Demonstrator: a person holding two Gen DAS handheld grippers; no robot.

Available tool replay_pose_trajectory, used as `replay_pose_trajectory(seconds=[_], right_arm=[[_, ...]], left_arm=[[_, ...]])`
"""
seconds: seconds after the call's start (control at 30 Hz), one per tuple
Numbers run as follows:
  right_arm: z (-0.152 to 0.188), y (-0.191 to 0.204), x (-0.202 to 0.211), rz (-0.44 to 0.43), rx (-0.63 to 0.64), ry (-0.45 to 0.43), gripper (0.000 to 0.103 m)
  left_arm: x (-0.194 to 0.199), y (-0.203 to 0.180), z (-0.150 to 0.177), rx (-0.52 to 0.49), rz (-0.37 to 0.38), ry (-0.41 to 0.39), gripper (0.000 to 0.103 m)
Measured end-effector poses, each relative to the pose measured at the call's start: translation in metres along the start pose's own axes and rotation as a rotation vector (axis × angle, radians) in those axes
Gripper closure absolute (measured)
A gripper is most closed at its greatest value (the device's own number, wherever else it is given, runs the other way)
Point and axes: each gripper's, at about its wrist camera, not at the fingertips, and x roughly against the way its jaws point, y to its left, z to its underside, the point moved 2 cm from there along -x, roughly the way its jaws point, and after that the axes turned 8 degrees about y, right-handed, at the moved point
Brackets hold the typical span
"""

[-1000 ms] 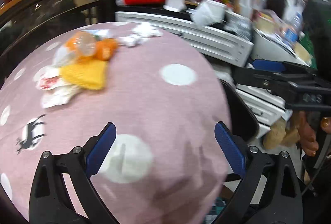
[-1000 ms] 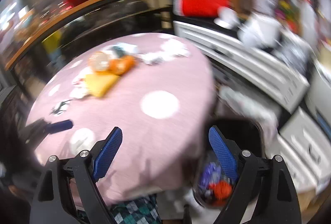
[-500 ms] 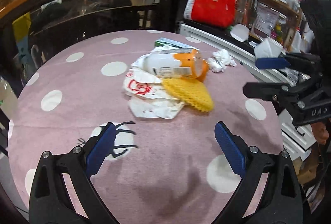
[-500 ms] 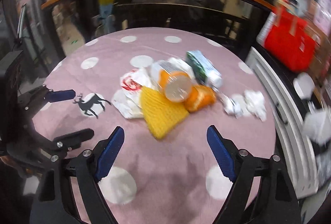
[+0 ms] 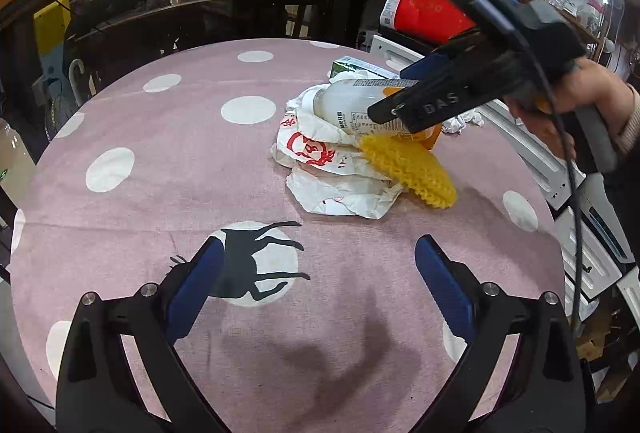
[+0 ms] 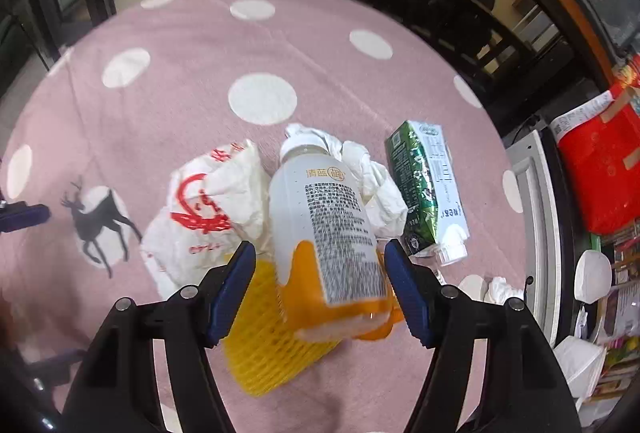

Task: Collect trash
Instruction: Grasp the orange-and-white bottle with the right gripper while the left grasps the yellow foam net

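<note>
In the right wrist view, the white plastic bottle with an orange base (image 6: 326,233) lies on its side in the centre of the frame, cap pointing away, its lower half between the spread blue pads of the right gripper (image 6: 322,283). The pads flank it on both sides with gaps showing, so the jaws stand apart and clamp nothing. Under the bottle's base lies a yellow foam mesh sleeve (image 6: 266,345); left of it a crumpled white paper bag with red print (image 6: 200,217), right of it a green-and-white drink carton (image 6: 430,193) with white crumpled tissue (image 6: 380,189) between.

In the left wrist view, the left gripper (image 5: 316,285) hangs with jaws wide apart over the pink polka-dot tablecloth (image 5: 160,153) at the lower middle of the frame, well short of the heap at centre right.

Half a second ago the right gripper was further back from the heap; now it straddles the bottle, and it crosses the upper right of the left view.
</note>
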Motion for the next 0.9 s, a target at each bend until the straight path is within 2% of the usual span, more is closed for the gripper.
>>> replay_pose_trajectory(seconds=[0.17, 0.3, 0.4, 0.63, 0.77, 0.9], right_arm=[[-0.008, -0.001, -0.026, -0.002, 0.013, 0.068, 0.039], [-0.009, 0.002, -0.032, -0.002, 0.008, 0.076, 0.04], [-0.006, -0.001, -0.025, -0.004, -0.035, 0.041, 0.042], [0.029, -0.005, 0.017, -0.106, -0.157, -0.113, 0.042], [0.056, -0.009, 0.038, -0.136, -0.224, -0.186, 0.042], [0.087, -0.025, 0.057, -0.117, -0.304, -0.256, 0.042]], left_arm=[[-0.005, 0.008, 0.0, 0.027, 0.01, 0.008, 0.008], [-0.01, 0.011, 0.001, 0.039, 0.015, 0.017, 0.008], [-0.012, 0.01, 0.003, 0.035, 0.01, 0.021, 0.009], [-0.02, 0.005, 0.006, 0.029, 0.007, 0.035, 0.009], [-0.019, -0.013, 0.002, -0.015, 0.03, 0.026, 0.009], [-0.022, -0.035, -0.014, -0.085, 0.057, 0.009, 0.009]])
